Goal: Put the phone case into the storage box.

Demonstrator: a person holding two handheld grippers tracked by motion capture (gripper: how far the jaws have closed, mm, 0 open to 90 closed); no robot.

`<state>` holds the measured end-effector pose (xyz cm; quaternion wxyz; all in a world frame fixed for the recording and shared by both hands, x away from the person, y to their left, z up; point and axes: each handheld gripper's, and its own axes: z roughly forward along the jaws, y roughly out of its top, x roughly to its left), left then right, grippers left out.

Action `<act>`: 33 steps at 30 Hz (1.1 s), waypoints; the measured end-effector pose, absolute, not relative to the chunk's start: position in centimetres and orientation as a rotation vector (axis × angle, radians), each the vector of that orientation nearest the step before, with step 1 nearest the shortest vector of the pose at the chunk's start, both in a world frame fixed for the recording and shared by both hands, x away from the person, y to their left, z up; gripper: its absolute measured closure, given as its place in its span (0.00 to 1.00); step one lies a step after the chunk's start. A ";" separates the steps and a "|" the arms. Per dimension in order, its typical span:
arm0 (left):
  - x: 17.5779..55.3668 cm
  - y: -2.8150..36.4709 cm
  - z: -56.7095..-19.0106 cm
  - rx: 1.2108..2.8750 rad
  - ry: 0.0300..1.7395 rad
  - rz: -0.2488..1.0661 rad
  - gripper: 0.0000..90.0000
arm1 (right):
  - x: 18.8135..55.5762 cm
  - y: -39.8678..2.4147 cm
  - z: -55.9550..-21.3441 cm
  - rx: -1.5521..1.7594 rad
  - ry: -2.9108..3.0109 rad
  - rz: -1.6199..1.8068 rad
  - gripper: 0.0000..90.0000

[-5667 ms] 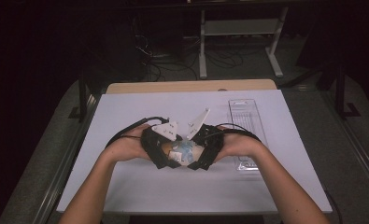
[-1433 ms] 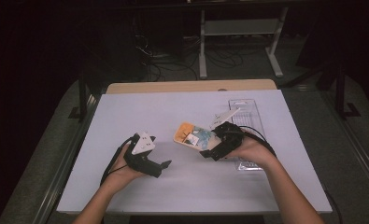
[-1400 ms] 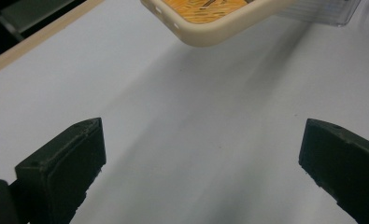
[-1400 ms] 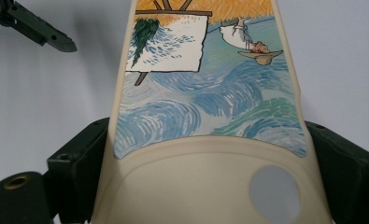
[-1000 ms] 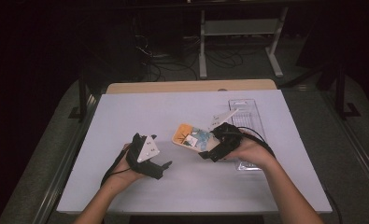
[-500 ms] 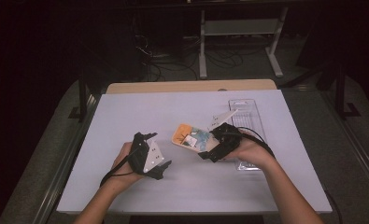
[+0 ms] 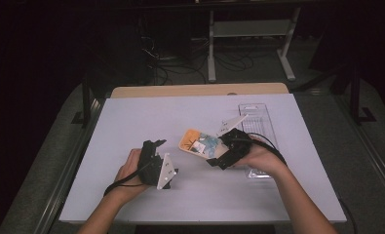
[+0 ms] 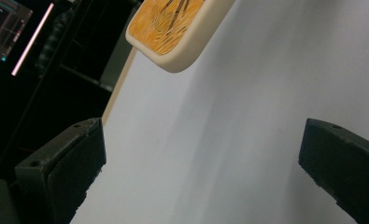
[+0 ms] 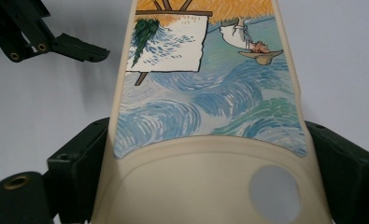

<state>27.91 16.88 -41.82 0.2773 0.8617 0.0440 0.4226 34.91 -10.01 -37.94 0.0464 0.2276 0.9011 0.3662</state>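
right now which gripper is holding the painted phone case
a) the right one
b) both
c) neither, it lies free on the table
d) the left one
a: the right gripper has its jaws pressed against both sides of the phone case, while the left gripper is open with only bare table between its jaws.

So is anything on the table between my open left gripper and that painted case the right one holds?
Nothing visible: only bare white table lies between the left gripper and the painted case, which the right gripper clamps.
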 end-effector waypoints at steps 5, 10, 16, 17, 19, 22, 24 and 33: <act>27.7 16.7 -41.9 2.314 0.089 1.201 0.01 | 34.9 -10.0 -38.0 0.694 2.751 1.120 0.11; 27.6 16.6 -42.0 2.304 0.067 1.264 0.01 | 34.9 -10.0 -38.0 0.690 2.753 1.122 0.11; 27.6 16.4 -42.3 2.291 0.041 1.324 0.01 | 34.9 -9.8 -38.1 0.693 2.756 1.122 0.11; 27.6 16.3 -42.3 2.292 0.033 1.334 0.01 | 34.9 -9.8 -38.1 0.689 2.756 1.119 0.11; 27.5 16.2 -42.4 2.288 0.025 1.357 0.01 | 34.8 -9.7 -38.1 0.690 2.757 1.123 0.11; 27.5 15.9 -42.4 2.289 0.008 1.378 0.01 | 34.8 -9.5 -38.2 0.690 2.759 1.128 0.11; 27.4 15.8 -42.4 2.287 -0.007 1.398 0.01 | 34.8 -9.4 -38.2 0.686 2.763 1.124 0.11; 27.3 15.1 -42.6 2.294 -0.055 1.464 0.01 | 34.7 -9.1 -38.3 0.689 2.761 1.126 0.11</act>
